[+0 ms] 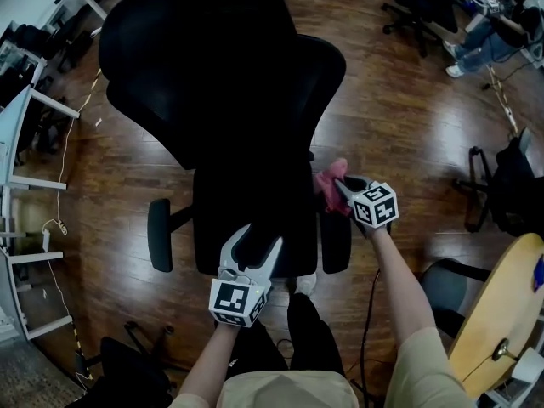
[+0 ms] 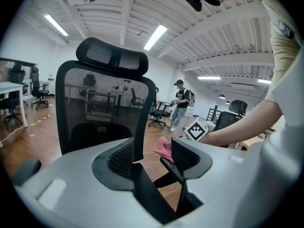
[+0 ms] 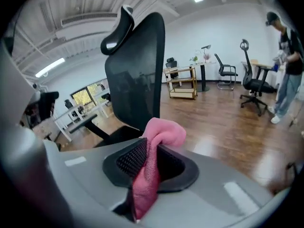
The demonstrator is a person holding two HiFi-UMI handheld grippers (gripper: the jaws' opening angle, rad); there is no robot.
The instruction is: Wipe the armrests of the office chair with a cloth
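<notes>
A black office chair (image 1: pixel 223 66) stands in front of me, its mesh back (image 2: pixel 102 113) facing my grippers. Its left armrest (image 1: pixel 160 235) and right armrest (image 1: pixel 336 243) flank the seat. My right gripper (image 1: pixel 342 185) is shut on a pink cloth (image 1: pixel 329 180) just above the back end of the right armrest; in the right gripper view the cloth (image 3: pixel 151 170) hangs pinched in the right gripper (image 3: pixel 149 156). My left gripper (image 1: pixel 255 243) hovers open over the seat's front, holding nothing. In the left gripper view the cloth (image 2: pixel 162 149) shows beyond the left gripper (image 2: pixel 153 153).
Dark wooden floor (image 1: pixel 408 100) all round. Desks (image 1: pixel 25 168) line the left wall, and a round wooden table (image 1: pixel 501 313) sits at lower right. Other office chairs (image 1: pixel 421 7) stand at the back. A person (image 3: pixel 289 61) stands far off. A cable (image 1: pixel 59 228) trails on the floor.
</notes>
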